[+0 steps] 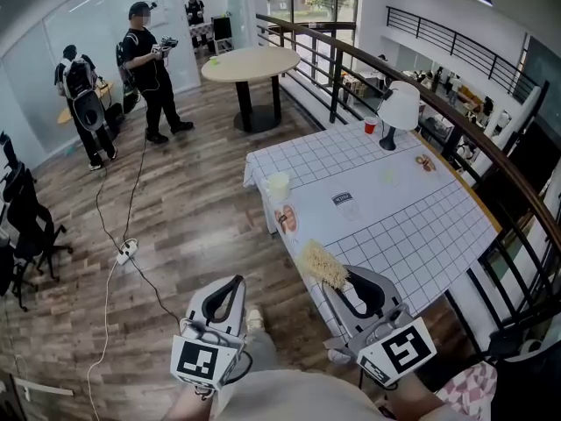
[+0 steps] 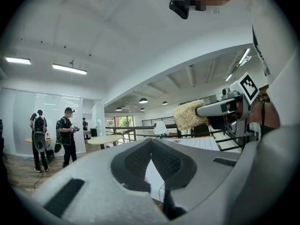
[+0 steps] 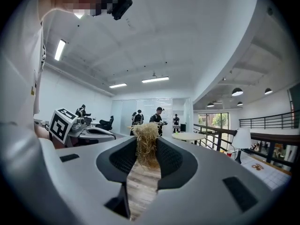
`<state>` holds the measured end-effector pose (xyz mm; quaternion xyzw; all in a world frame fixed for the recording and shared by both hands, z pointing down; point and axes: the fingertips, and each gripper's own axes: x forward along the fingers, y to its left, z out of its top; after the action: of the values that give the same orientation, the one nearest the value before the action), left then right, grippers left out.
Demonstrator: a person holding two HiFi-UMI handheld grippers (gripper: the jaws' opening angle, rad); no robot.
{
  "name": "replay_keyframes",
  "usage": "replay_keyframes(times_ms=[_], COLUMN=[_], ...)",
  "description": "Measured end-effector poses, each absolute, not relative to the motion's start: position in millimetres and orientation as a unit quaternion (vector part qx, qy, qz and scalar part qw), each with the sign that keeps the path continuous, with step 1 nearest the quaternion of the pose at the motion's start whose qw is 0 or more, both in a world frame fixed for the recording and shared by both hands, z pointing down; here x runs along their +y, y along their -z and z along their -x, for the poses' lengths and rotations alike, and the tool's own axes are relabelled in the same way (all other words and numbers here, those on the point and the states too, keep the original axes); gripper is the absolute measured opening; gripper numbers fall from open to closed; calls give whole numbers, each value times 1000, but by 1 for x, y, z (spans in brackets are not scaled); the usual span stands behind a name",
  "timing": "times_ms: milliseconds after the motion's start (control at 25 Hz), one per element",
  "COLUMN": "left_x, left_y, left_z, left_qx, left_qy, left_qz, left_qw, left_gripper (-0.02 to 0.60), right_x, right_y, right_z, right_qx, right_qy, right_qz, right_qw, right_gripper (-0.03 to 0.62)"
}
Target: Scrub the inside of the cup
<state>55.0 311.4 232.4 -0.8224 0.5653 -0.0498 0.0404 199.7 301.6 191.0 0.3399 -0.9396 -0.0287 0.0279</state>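
A pale yellow cup [image 1: 278, 185] stands upright near the left edge of the table with the white checked cloth [image 1: 412, 226]. My right gripper [image 1: 338, 280] hovers over the table's near corner, shut on a straw-coloured scrubber [image 1: 323, 264]. In the right gripper view the scrubber [image 3: 146, 144] sticks up between the closed pads of the right gripper [image 3: 146, 150]. My left gripper [image 1: 235, 282] is shut and holds nothing, out over the wooden floor to the left of the table. From the left gripper [image 2: 151, 144] I see the scrubber [image 2: 190, 115] to the right. The cup is well ahead of both grippers.
A plate with food [image 1: 286, 218] lies just nearer than the cup. A small labelled glass [image 1: 344, 200], a white lamp [image 1: 399, 112] and a red cup [image 1: 370, 125] sit farther back. A railing [image 1: 491, 147] runs along the right. People [image 1: 151, 68] and a round table [image 1: 250, 64] are across the room.
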Motion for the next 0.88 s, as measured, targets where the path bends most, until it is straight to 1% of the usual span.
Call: replay_keyframes(times_ms=[200, 360, 600, 880], left_x=[287, 259, 200, 120], left_y=[-234, -251, -268, -290], left_z=[-51, -39, -17, 26], left_qx=[559, 548, 532, 518], left_qy=[38, 55, 49, 54], left_qz=[828, 833, 845, 854], left_qw=[38, 43, 14, -12], left_gripper=[14, 14, 14, 14], right_x=[278, 254, 203, 130], right_y=[-199, -216, -228, -245], right_z=[-196, -176, -155, -114], right_qx=[-938, -935, -929, -922], right_qy=[24, 23, 11, -8], right_qz=[-344, -351, -365, -378], right_qw=[35, 43, 63, 86], right_gripper=[114, 114, 114, 114])
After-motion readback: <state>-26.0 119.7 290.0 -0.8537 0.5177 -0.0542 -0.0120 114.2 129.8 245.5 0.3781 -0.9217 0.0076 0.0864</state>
